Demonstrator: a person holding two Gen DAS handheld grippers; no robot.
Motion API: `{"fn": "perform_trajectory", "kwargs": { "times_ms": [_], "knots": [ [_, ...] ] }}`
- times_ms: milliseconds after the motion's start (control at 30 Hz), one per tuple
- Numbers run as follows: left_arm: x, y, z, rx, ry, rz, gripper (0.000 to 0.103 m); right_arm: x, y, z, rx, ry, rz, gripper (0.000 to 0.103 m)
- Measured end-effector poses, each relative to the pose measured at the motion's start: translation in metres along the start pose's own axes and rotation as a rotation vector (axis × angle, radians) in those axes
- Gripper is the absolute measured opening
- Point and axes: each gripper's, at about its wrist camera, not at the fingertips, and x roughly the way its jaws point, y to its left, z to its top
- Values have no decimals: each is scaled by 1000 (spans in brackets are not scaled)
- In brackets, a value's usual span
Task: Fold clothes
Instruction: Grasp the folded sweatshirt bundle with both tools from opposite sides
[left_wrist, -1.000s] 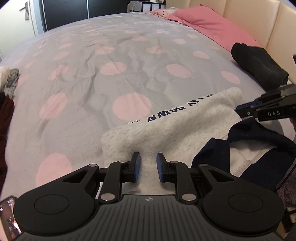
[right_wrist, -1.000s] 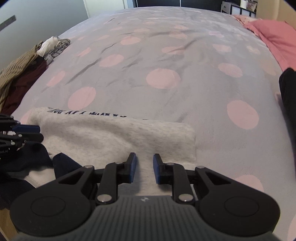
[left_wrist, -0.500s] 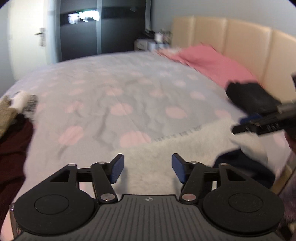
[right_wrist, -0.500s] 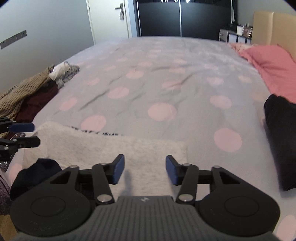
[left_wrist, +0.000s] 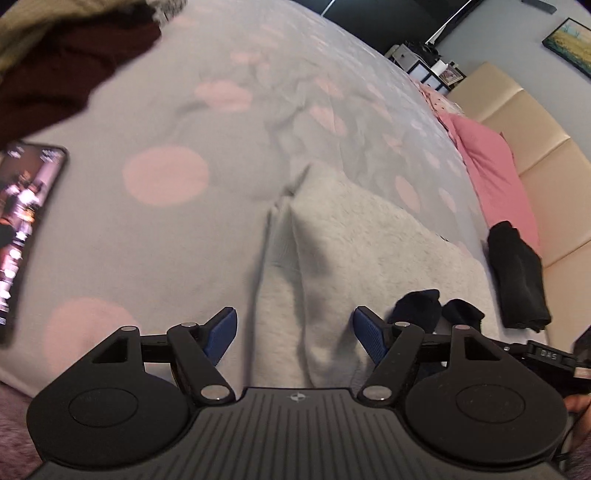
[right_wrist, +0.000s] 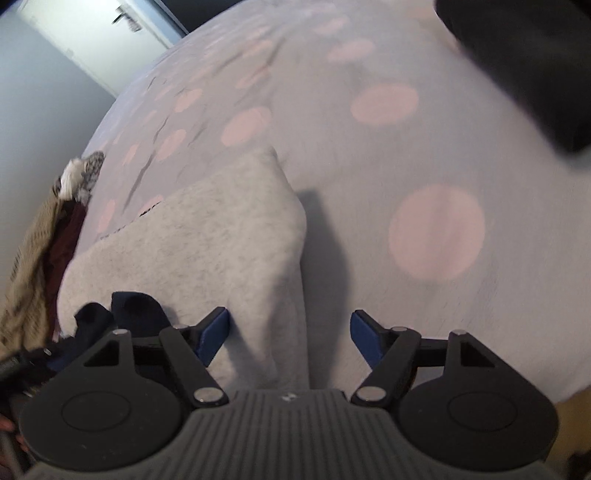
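Note:
A light grey fleece garment (left_wrist: 354, 236) lies partly folded on the bed, with a navy lining (left_wrist: 421, 306) showing near its close edge. My left gripper (left_wrist: 295, 334) hovers over the garment's left edge; its jaws are opening and the cloth lies below them, not pinched. In the right wrist view the same grey garment (right_wrist: 207, 240) fills the lower left, navy lining (right_wrist: 136, 310) beside it. My right gripper (right_wrist: 290, 338) stands over the garment's right edge, jaws opening, the pads clear of the cloth.
The bed wears a grey cover with pink dots (left_wrist: 166, 173). A phone (left_wrist: 22, 221) lies at the left edge. A maroon and beige clothes pile (left_wrist: 66, 70) sits far left; a folded black garment (left_wrist: 517, 273), pink pillow (left_wrist: 491, 162) and beige headboard (left_wrist: 546, 155) are on the right.
Both grippers went from nearly shut to wide apart and let the grey garment's edge go. Each has rolled, so both views are tilted, and each has shifted outward toward a side edge of the garment.

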Motion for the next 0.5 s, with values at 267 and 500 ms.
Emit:
{"fn": "perform_trajectory", "kwargs": {
  "times_ms": [267, 500],
  "knots": [
    [30, 19, 4, -87, 72, -45, 71, 23, -11, 0, 104, 54, 96, 75],
    [44, 18, 9, -48, 86, -64, 68, 42, -5, 5, 77, 84, 154, 70]
  ]
}}
